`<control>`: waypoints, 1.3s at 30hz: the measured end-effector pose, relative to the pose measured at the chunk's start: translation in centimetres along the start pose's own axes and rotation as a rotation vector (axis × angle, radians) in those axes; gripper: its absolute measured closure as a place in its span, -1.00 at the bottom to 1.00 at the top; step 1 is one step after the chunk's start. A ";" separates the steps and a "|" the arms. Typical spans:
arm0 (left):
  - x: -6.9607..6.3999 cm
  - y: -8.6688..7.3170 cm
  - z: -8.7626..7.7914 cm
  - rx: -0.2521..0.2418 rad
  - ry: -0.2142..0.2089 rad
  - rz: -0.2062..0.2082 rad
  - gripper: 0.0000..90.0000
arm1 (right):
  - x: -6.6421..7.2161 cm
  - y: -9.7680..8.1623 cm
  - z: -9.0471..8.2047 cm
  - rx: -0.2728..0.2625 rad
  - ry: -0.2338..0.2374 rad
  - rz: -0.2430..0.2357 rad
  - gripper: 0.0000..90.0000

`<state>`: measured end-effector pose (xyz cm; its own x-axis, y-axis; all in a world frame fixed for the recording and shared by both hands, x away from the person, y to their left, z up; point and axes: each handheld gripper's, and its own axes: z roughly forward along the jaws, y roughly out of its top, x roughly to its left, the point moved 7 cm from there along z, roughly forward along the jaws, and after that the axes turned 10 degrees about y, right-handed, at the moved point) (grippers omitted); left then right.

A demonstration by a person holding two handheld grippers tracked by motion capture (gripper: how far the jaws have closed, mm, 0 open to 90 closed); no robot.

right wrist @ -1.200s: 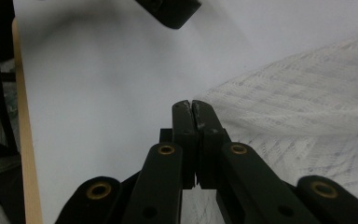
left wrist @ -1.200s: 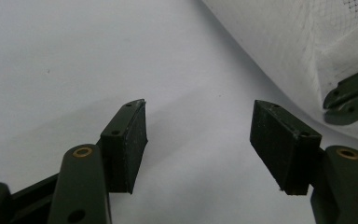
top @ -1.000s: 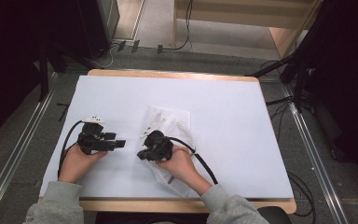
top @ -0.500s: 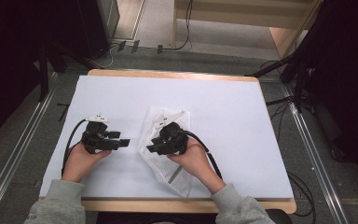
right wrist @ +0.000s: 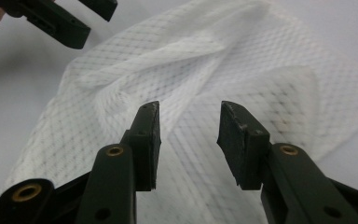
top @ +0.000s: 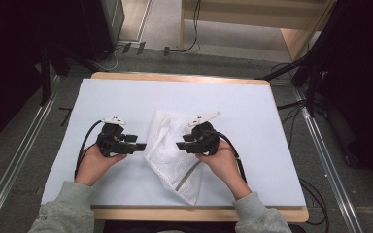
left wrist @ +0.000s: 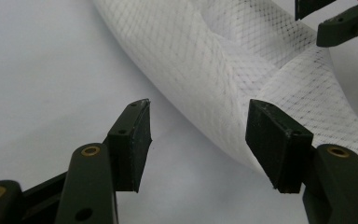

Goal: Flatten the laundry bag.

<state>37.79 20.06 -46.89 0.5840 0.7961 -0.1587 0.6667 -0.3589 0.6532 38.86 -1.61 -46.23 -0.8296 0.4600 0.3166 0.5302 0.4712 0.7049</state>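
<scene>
On the white-covered bench (top: 272, 121) a crumpled mesh bag (top: 170, 155) lies between the left gripper (top: 143, 145) and right gripper (top: 178, 144), both released and facing it from either side, the right's jaws having just been opening with nothing pinched, seemingly to regrip and spread it.

One white mesh bag (top: 172, 150), two grippers, one white table (top: 272, 111).
</scene>
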 end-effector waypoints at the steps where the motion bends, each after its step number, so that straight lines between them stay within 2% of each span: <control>1: -0.2 0.1 0.1 0.001 -0.008 0.005 -0.08 | -0.3 -0.1 -0.2 -0.005 -0.003 0.006 0.33; 5: -0.5 0.5 0.8 0.017 -0.010 0.024 -0.08 | -1.2 -0.6 -1.1 -0.019 -0.035 0.032 0.31; 11: -0.7 0.7 1.6 0.045 -0.007 0.016 -0.06 | -2.7 -1.4 -1.9 -0.027 -0.076 0.066 0.25; 13: -0.8 0.7 1.9 0.053 -0.018 0.005 -0.01 | -3.1 -1.6 -2.0 -0.028 -0.087 0.078 0.22; 18: -0.8 0.2 2.7 0.102 -0.052 -0.014 0.33 | -3.9 -2.2 -1.5 -0.015 -0.093 0.100 0.19; 25: -0.8 -0.3 3.1 0.144 -0.064 0.005 0.90 | -4.6 -2.9 -0.3 0.028 -0.098 0.121 0.19; 28: -0.5 -0.2 2.7 0.129 -0.064 -0.008 0.99 | -4.7 -3.0 0.1 0.036 -0.086 0.128 0.23; 39: 2.3 -0.2 0.8 0.076 -0.049 -0.105 1.00 | -5.0 -3.3 0.7 0.062 -0.064 0.152 0.45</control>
<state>39.37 21.62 -48.00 0.5299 0.8072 -0.2600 0.7573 -0.3124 0.5734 41.37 -4.92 -50.53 -0.7269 0.5758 0.3742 0.6604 0.4367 0.6108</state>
